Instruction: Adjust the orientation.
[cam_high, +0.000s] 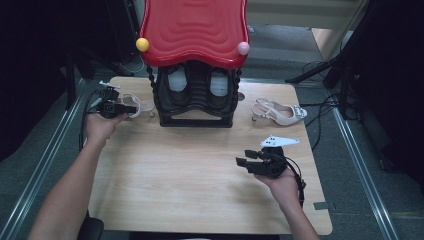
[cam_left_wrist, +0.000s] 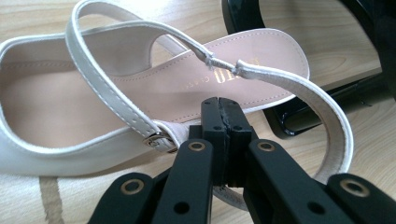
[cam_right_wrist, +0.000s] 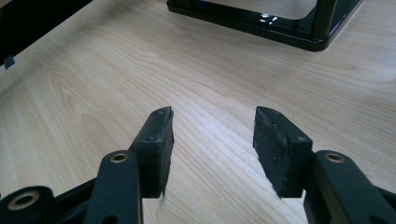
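Observation:
A white strappy sandal (cam_high: 139, 106) lies at the table's back left, just left of the black shoe rack (cam_high: 196, 121). My left gripper (cam_high: 128, 108) is shut on it. In the left gripper view the jaws meet (cam_left_wrist: 223, 112) at the sandal's (cam_left_wrist: 70, 102) side by the buckle, and the ankle strap (cam_left_wrist: 327, 126) loops round them. A second white sandal (cam_high: 280, 113) lies at the back right. My right gripper (cam_high: 245, 158) hovers open over bare wood at the front right, its fingertips (cam_right_wrist: 212, 135) apart with nothing between them.
The rack has a red wavy roof (cam_high: 195, 30) with a yellow ball (cam_high: 142, 44) and a pink ball (cam_high: 243, 48), and dark shoes inside. Its glossy base (cam_right_wrist: 280, 28) lies ahead of the right gripper. The wooden table (cam_high: 190, 170) has rounded corners.

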